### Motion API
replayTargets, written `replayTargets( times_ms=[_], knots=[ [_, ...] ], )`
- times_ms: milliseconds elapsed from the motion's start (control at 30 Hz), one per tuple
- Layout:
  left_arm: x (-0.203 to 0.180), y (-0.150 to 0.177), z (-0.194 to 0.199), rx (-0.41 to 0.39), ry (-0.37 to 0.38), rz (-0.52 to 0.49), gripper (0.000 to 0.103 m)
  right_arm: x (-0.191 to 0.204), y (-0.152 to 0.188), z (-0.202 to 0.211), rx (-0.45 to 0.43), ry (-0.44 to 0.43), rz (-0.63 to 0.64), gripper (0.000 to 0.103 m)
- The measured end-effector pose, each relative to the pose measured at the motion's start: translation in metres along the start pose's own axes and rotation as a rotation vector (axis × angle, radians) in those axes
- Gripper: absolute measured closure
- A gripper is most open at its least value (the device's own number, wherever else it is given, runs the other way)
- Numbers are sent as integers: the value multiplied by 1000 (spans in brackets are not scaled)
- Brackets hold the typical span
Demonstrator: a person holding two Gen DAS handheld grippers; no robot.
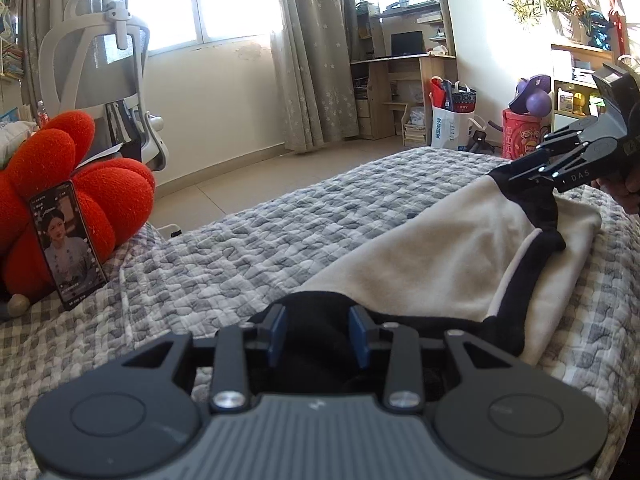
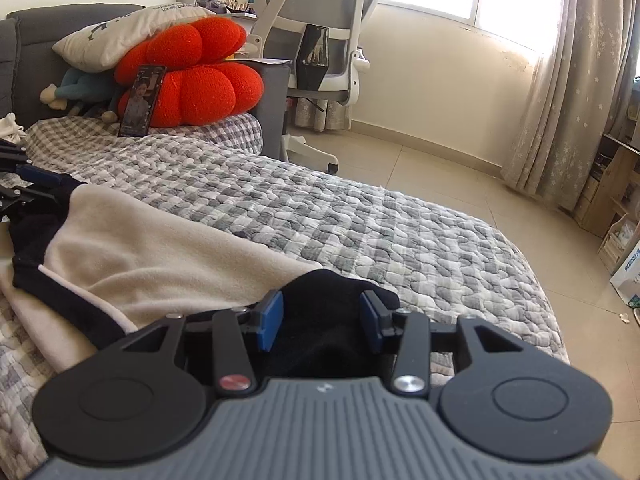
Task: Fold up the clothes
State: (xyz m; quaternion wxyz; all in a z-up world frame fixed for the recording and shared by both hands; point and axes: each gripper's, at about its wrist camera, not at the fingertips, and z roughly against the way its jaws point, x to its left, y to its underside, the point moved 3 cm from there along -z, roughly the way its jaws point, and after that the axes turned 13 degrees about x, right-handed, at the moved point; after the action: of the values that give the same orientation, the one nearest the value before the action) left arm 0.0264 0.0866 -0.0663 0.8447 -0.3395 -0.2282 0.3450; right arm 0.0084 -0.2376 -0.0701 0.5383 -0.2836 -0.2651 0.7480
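A cream garment (image 1: pixel 440 248) with black trim lies stretched across the grey checked quilt (image 1: pixel 248 248). My left gripper (image 1: pixel 318 320) has a bunched black corner of it filling the gap between its blue pads (image 1: pixel 277 332). My right gripper (image 2: pixel 322 316) pinches another black corner between its blue pads (image 2: pixel 271 320), and its jaws stand partly apart around the thick fabric. In the left wrist view the right gripper (image 1: pixel 506 174) lifts the black hem a little off the bed. In the right wrist view the left gripper (image 2: pixel 36 188) shows at the left edge, by the garment (image 2: pixel 152 240).
A red plush cushion (image 1: pixel 80 184) with a phone (image 1: pixel 66 244) leaning on it sits at the head of the bed, beside a white pillow (image 2: pixel 120 36). A white office chair (image 1: pixel 104 80) stands beside the bed on the tiled floor (image 2: pixel 460 172). The bed edge (image 2: pixel 532 304) drops off beyond the garment.
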Motion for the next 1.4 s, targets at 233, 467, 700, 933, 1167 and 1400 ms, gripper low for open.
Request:
replayTargets(
  times_ms=[233,467,700,933,1167,1400],
  knots=[
    [-26,-28,-14,-35,98,-17,60,46,-32,-2,-46,-166,53,56],
    [-45,-16,-45,31,128,-78,59,77,-24,-33,17,-167,204,55],
    [-24,11,-19,60,174,-43,56,31,6,-12,22,-212,90,48],
    [-7,22,13,35,233,105,43,25,8,5,27,-213,21,43],
    [23,9,28,18,205,359,34,48,-29,18,-17,-260,18,43],
    [23,-9,13,-3,117,381,34,73,-60,3,-17,-230,3,43]
  ],
)
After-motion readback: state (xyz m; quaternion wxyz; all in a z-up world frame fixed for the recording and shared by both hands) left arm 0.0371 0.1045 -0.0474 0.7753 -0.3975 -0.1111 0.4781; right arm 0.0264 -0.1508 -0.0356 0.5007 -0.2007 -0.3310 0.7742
